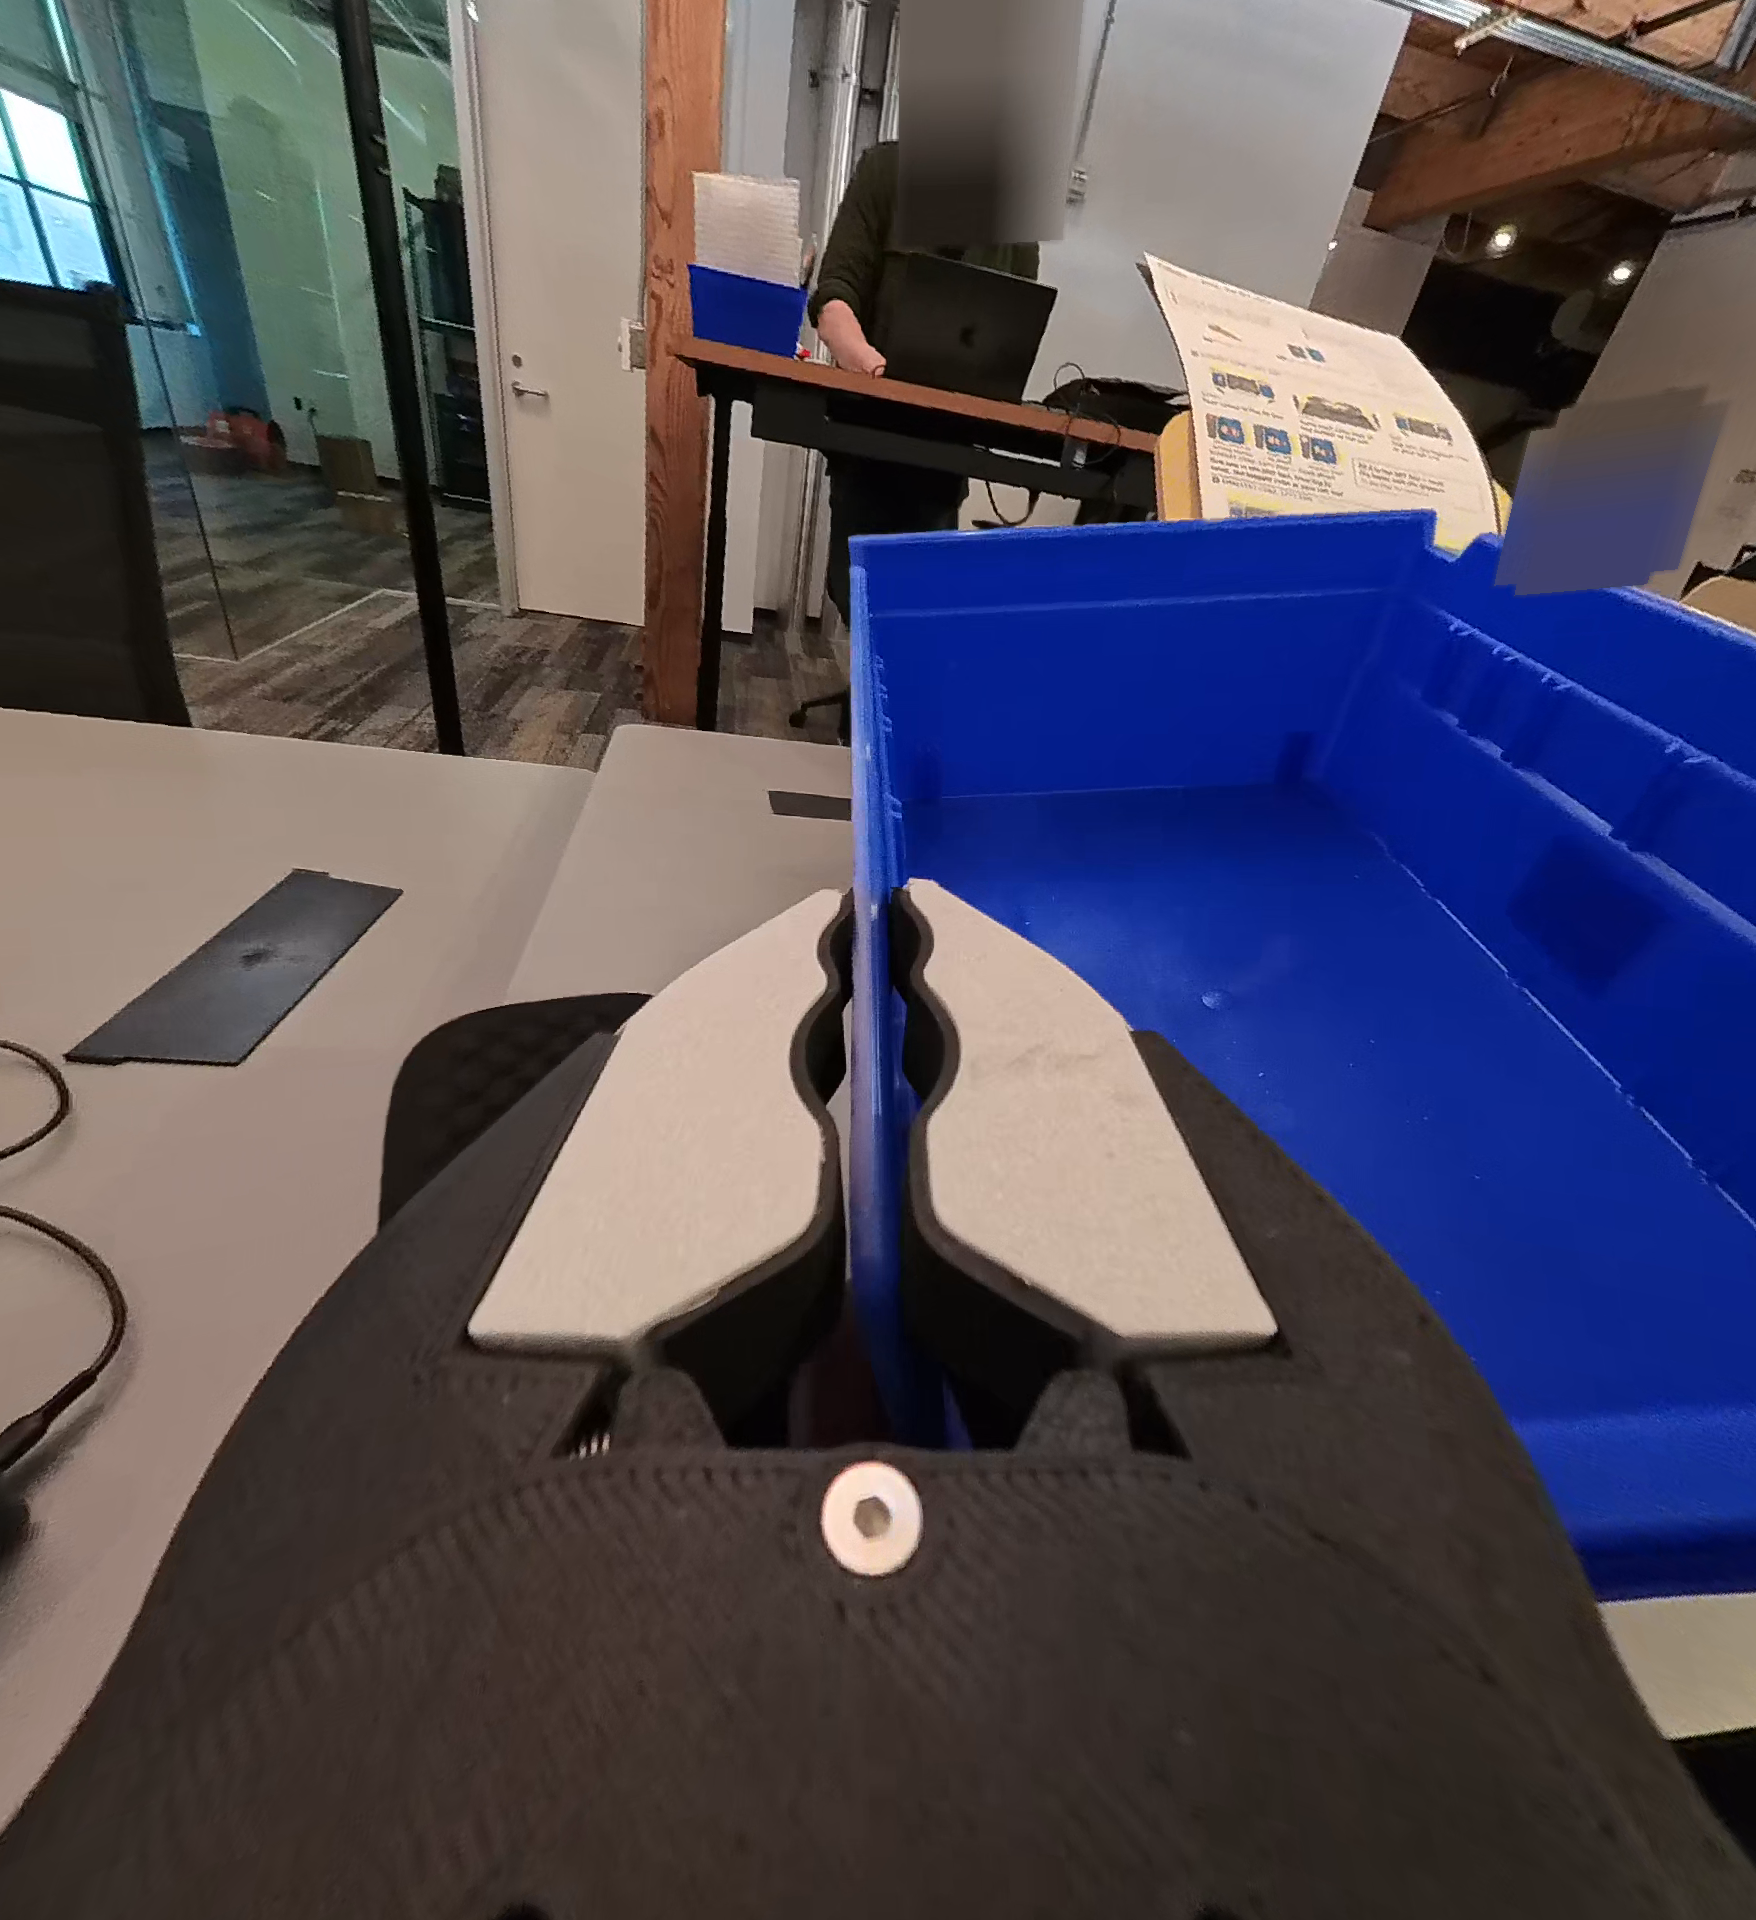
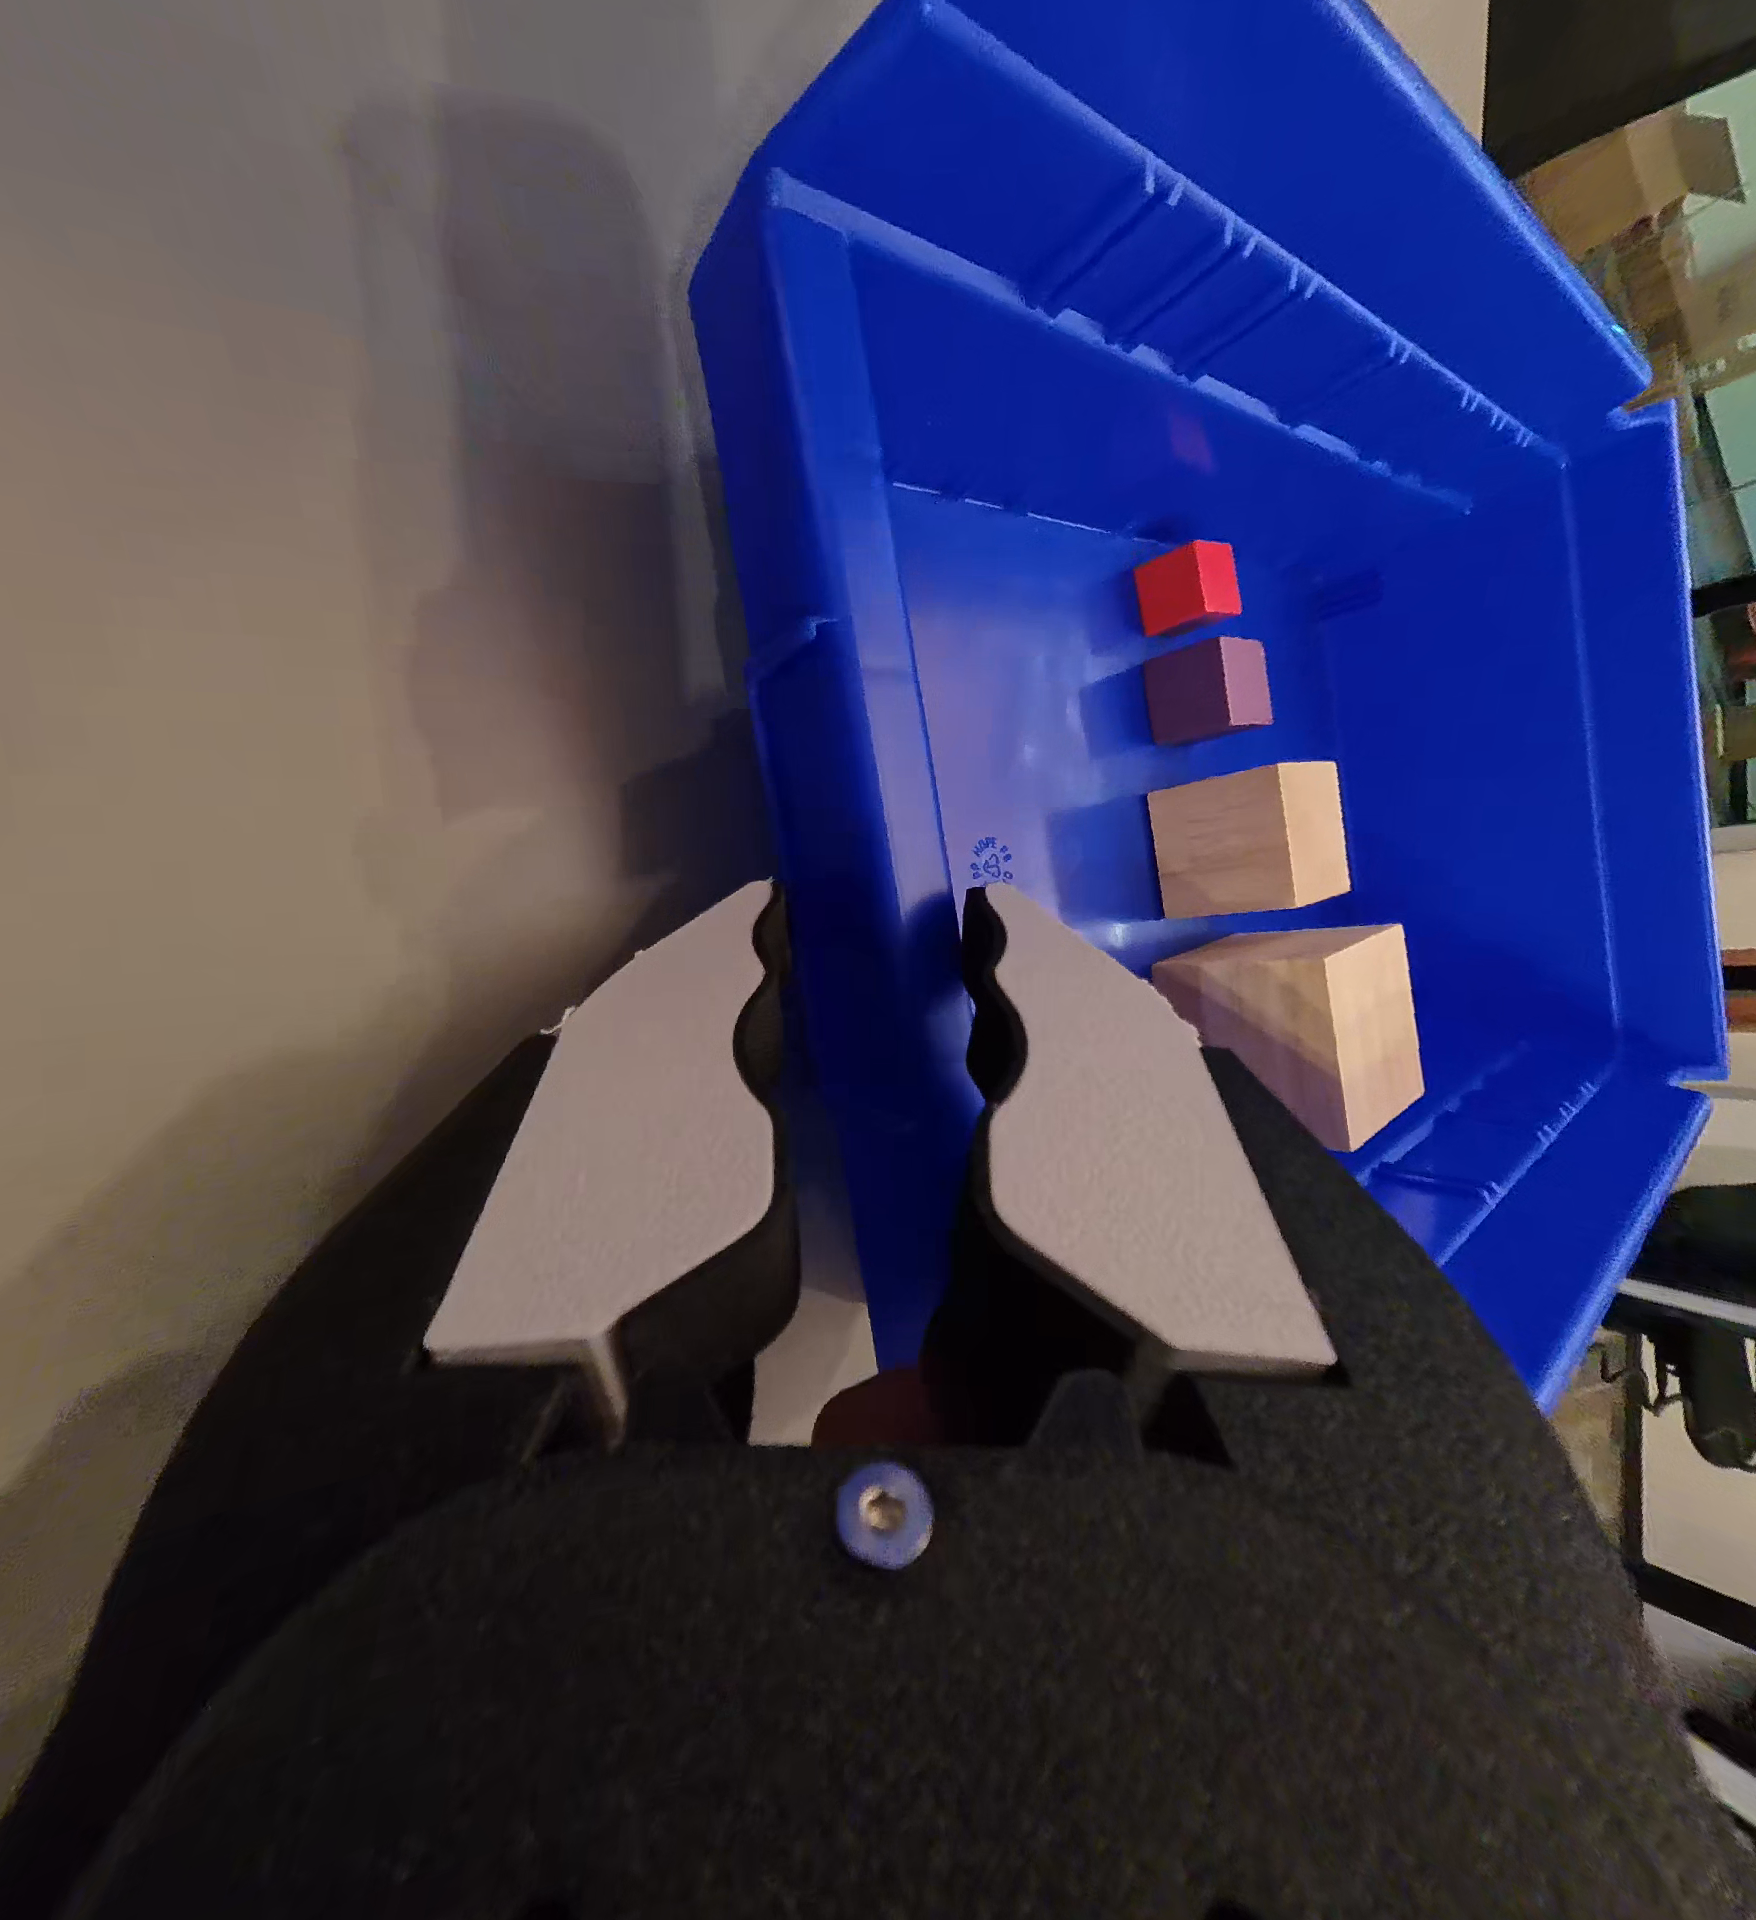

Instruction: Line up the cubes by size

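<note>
The left gripper (image 1: 869,904) has its fingers almost closed on the thin side wall of the blue plastic bin (image 1: 1373,1039), and the right gripper (image 2: 869,899) holds its fingers partly open, pressed around a thicker wall of the same bin. Inside the bin lie four cubes in a row: small red (image 2: 1188,587), purple (image 2: 1206,691), wooden (image 2: 1248,836), larger wooden (image 2: 1300,1029). The row looks finished, so I judge both grips should stay firm and level, so that no cube slides.

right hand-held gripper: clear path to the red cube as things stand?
Probably not right now. The right hand-held gripper is clamped on the blue bin's wall, and the red cube lies at the row's far end, past the purple cube. Once released, nothing covers it from above.
</note>
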The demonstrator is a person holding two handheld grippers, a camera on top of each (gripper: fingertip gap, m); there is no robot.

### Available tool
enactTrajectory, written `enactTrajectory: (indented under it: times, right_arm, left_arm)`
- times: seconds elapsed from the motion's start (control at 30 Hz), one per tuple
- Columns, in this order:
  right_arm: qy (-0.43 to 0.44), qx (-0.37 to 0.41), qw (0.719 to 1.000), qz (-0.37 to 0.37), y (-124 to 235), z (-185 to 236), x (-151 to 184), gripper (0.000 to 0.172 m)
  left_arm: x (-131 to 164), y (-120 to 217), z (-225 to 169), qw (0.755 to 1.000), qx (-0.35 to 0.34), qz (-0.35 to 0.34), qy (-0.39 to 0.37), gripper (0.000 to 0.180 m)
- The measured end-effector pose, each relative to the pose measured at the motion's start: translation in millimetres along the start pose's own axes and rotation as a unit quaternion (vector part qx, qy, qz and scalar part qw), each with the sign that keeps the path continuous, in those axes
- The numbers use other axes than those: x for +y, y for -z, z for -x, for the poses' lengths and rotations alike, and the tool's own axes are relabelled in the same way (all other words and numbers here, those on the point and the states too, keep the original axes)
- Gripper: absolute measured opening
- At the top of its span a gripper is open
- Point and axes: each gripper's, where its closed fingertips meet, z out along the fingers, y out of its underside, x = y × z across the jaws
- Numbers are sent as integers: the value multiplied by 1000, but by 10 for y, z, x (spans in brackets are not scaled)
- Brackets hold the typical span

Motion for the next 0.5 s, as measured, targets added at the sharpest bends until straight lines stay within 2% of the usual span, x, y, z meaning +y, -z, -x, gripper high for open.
enactTrajectory:
  times: [0.5]
  right_arm:
    - [-85,68,991,75,-1008,-597,-610,32]
  left_arm:
    - [-206,305,247,999,-39,-28,-1,5]
